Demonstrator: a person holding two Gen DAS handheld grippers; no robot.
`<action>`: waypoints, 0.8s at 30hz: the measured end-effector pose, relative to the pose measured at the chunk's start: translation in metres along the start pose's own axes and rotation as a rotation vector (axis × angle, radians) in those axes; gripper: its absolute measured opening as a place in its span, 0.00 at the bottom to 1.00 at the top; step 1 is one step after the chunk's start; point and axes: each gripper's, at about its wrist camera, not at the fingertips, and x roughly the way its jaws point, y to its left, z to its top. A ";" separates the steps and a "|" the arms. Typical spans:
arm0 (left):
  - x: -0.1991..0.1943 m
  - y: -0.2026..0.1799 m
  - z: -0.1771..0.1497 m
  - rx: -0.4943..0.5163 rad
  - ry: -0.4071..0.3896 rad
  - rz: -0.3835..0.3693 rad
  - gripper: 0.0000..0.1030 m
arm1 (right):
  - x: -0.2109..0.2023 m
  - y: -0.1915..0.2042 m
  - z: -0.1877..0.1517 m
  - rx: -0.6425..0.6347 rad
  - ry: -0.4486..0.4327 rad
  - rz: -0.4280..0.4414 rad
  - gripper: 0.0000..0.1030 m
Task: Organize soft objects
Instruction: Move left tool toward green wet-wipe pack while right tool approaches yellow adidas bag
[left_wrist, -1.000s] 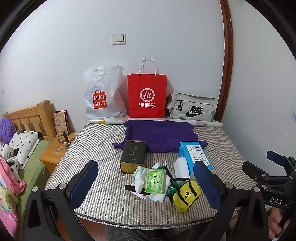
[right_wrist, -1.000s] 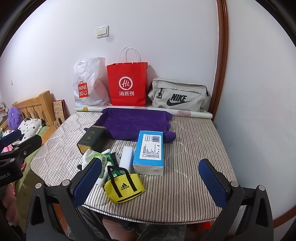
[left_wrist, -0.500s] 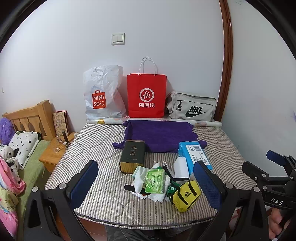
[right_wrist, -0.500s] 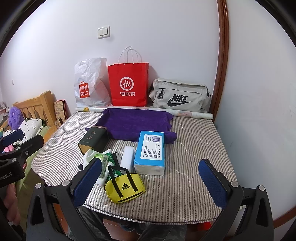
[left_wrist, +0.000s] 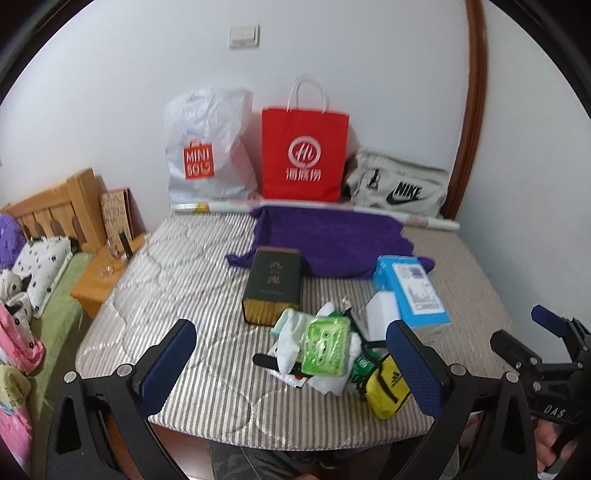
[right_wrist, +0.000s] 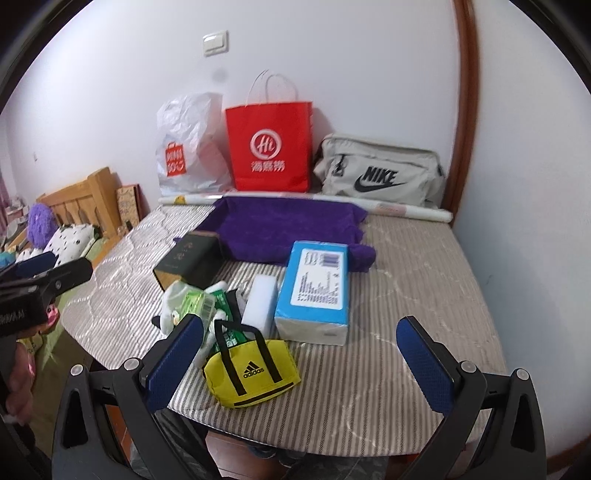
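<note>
Both the left tool and right tool are hovering spread apart and empty before the mattress, apparently approaching, needing descent onto the near-edge clutter around the yellow pouch.

White walls, wooden headboard, striped mattress.

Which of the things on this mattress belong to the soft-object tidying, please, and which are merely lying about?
Job: purple towel, yellow bag, white cloth, sponge.

Lying about: dark box, blue box, red bag, Nike bag.
</note>
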 end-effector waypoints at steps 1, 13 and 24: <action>0.008 0.002 -0.001 -0.002 0.018 -0.007 1.00 | 0.006 0.002 -0.002 -0.008 0.008 0.011 1.00; 0.078 0.025 -0.020 -0.022 0.152 0.001 1.00 | 0.093 0.016 -0.043 -0.064 0.139 0.176 1.00; 0.115 0.039 -0.030 -0.053 0.222 -0.010 1.00 | 0.116 0.027 -0.078 -0.102 0.166 0.302 1.00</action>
